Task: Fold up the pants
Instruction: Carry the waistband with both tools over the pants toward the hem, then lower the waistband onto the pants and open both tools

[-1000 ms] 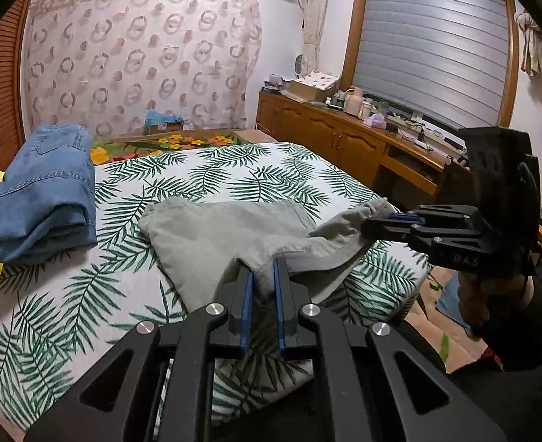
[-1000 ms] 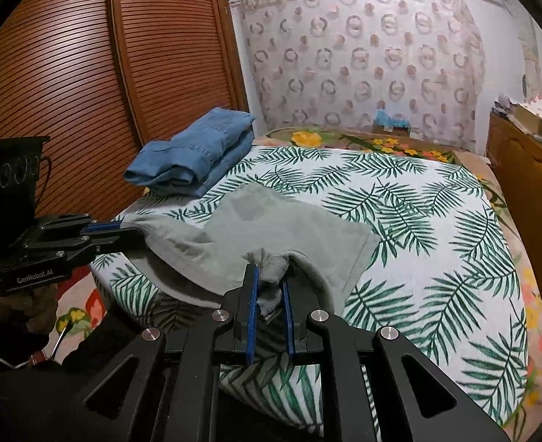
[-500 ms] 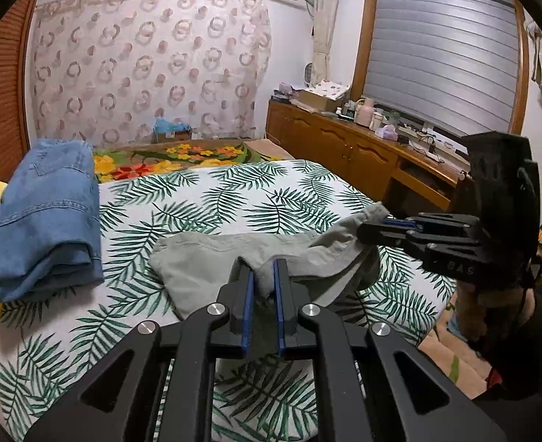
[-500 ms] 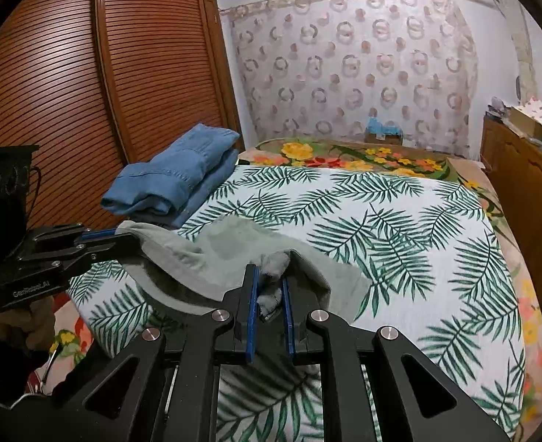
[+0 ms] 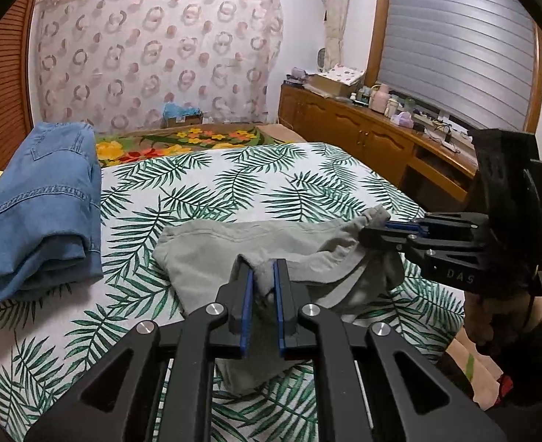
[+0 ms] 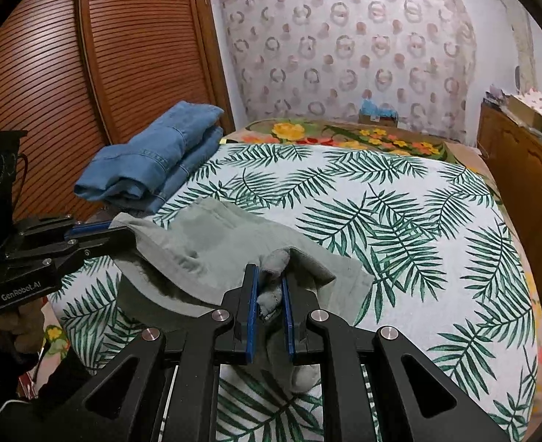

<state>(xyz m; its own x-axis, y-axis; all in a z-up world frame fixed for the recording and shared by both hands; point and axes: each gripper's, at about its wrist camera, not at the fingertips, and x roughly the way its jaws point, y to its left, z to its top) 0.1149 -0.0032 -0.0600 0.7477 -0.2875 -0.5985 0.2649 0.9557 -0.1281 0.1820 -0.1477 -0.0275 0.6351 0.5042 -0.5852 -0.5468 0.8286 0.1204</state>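
While each claw, left (image 5: 262,283) and right (image 6: 269,287), pinches only a small bunch of the grey pants (image 5: 234,254) at the bed's (image 5: 307,180) near edge, uneven pulling could slip the cloth free or skew the fold.

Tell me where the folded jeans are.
The folded jeans lie at the bed's left edge in the left wrist view, beside the wooden wardrobe.

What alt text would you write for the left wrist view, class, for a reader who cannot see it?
The left gripper pinches a bunched edge of grey-green pants above a palm-leaf bedspread, while the right gripper, at right, clamps another part of the same edge. Folded blue jeans lie at left; a wooden sideboard stands under a shuttered window.
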